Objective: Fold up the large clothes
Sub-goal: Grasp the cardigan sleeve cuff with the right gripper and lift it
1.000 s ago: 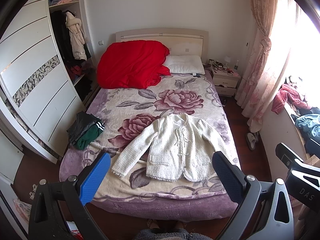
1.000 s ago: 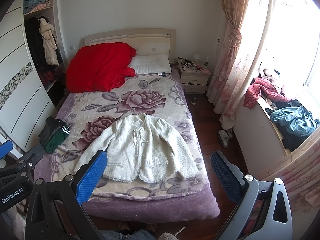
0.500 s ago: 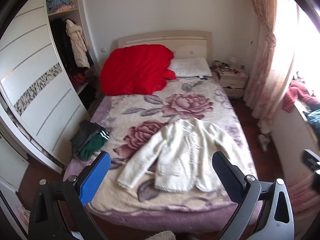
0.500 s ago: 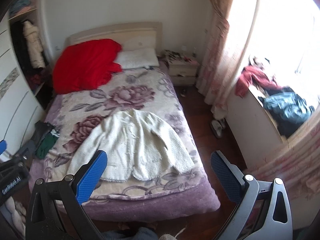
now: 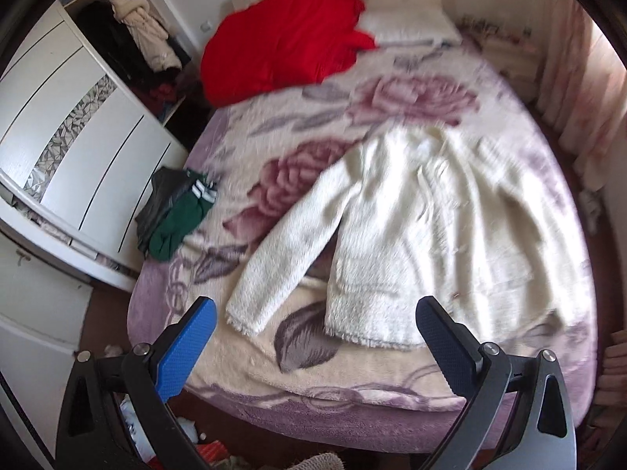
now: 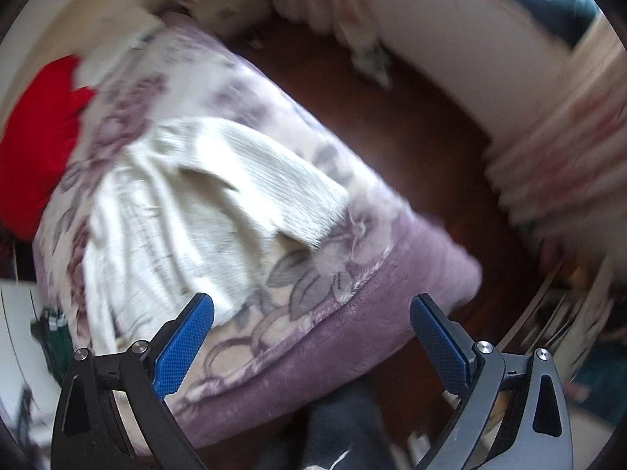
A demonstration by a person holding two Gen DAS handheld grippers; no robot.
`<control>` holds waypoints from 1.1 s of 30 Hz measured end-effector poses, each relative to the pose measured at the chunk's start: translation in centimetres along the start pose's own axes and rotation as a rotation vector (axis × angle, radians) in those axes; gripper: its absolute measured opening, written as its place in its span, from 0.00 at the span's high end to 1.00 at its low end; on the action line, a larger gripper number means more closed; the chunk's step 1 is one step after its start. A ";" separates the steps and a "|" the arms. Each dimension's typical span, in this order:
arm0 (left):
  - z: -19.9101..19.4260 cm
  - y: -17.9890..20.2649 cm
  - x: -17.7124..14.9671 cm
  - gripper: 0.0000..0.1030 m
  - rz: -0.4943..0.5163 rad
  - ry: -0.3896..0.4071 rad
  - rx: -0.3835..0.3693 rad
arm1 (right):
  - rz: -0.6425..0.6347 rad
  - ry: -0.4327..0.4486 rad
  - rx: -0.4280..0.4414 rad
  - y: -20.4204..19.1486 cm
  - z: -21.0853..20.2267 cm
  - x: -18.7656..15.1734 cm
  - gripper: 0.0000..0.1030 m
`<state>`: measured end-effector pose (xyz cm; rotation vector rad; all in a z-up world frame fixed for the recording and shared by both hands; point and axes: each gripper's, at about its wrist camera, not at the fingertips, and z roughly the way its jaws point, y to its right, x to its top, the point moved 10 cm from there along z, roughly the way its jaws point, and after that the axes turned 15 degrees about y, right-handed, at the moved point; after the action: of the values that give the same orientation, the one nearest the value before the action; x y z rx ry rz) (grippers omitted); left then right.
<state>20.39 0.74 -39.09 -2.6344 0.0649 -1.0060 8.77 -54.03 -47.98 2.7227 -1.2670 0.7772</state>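
White fuzzy jacket (image 5: 423,235) lies spread flat, front up, on the near half of the floral-blanketed bed (image 5: 352,387), sleeves out for folding, while we hold left gripper (image 5: 313,348) and right gripper (image 6: 311,346) above its near edge, fingers wide apart and empty.

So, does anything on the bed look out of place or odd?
Only one thing: a dark and green bundle of clothes lies crumpled at the bed's wardrobe-side edge. The white jacket lies flat, sleeves spread.
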 end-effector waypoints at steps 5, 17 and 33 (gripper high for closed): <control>6.8 4.4 -6.1 0.00 0.002 -0.141 0.036 | 0.154 -0.125 0.005 3.7 18.6 -1.2 0.13; 14.8 16.0 -8.6 0.00 0.035 -0.208 0.008 | 0.339 -0.084 0.140 0.2 33.5 -1.3 0.86; 20.6 22.9 -1.4 0.00 -0.053 -0.140 -0.192 | 0.160 0.178 0.260 -3.7 27.4 24.0 0.87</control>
<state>34.52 -15.04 -61.54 -2.8881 0.0631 -0.8683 36.02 -75.05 -60.35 2.6850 -1.4483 1.2524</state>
